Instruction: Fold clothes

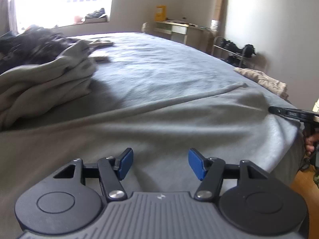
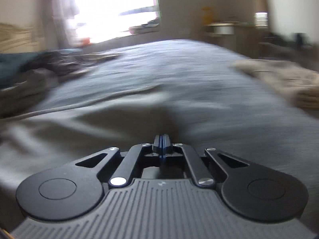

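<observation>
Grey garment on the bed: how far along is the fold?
Done: not much. The grey garment lies spread on the bed, not yet folded. In hand: the right gripper has its jaws shut at the garment's edge, apparently pinching it; the left gripper hangs open above the cloth, holding nothing. Left: the fold itself, plus the rumpled clothes pile and a beige piece.
</observation>
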The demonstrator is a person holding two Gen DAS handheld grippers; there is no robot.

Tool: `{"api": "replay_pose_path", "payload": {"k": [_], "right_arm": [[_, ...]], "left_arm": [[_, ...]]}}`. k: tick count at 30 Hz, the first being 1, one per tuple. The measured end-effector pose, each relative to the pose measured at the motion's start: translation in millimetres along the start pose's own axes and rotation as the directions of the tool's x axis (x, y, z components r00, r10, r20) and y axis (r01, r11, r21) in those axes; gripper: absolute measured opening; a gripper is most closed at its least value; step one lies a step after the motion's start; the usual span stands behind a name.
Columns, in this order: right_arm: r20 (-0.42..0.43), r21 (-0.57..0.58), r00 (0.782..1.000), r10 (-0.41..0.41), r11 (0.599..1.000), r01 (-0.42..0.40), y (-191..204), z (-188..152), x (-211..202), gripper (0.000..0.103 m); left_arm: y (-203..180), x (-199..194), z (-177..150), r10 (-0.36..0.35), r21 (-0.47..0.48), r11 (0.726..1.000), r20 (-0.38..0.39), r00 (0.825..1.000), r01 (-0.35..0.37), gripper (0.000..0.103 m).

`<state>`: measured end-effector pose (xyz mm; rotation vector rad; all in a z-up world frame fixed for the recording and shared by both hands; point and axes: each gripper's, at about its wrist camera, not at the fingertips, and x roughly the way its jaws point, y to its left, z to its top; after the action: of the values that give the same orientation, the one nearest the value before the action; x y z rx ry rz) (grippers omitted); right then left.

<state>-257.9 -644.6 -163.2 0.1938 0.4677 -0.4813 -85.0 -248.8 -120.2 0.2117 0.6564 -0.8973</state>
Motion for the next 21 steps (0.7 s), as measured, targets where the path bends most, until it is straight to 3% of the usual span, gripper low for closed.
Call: {"api": "replay_pose_path", "payload": {"k": [1,2,5,7,8,9,11,14,18,21], "right_arm": [[-0.003,0.004,0.998,-0.058,0.998,0.058,-9,1,2,0.001],[-0.002,0.043,0.999,-0.051,0.998,0.051,-19,3,1,0.002],[0.016,0.147,0.999,0.040,0.988,-0.042,-33,15,2,0.008],[0.035,0.193,0.991,0.130,0.972,-0.134,-34,27,5,0.024],[0.042,0.223,0.983,0.180,0.957,-0.185,-34,33,8,0.042],[0.040,0.269,0.972,0.231,0.934,-0.233,-36,38,12,0.049],[0.036,0.354,0.958,0.286,0.892,-0.280,-42,42,17,0.049],[0.066,0.505,0.930,0.362,0.792,-0.344,-56,29,8,0.050],[0.116,0.588,0.945,0.304,0.746,-0.312,-63,-5,-37,0.052],[0.168,0.706,0.951,0.260,0.642,-0.300,-64,-53,-76,0.053]], "left_arm": [[-6,6,4,-0.011,0.010,1.000,0.002,1.000,0.011,0.063],[-12,11,8,-0.023,0.019,1.000,0.003,1.000,0.023,0.063],[-30,28,20,-0.058,0.049,0.997,0.011,0.998,0.058,0.063],[-42,37,28,-0.086,0.069,0.994,0.017,0.996,0.084,0.063],[-48,42,32,-0.100,0.073,0.992,0.020,0.995,0.098,0.063],[-53,47,37,-0.114,0.075,0.991,0.021,0.993,0.112,0.063],[-59,56,44,-0.147,0.065,0.987,0.018,0.989,0.146,0.063],[-66,72,53,-0.196,0.036,0.980,0.000,0.981,0.196,0.063],[-70,81,54,-0.221,0.022,0.975,-0.001,0.975,0.221,0.063],[-68,82,48,-0.234,0.001,0.972,-0.011,0.972,0.234,0.063]]}}
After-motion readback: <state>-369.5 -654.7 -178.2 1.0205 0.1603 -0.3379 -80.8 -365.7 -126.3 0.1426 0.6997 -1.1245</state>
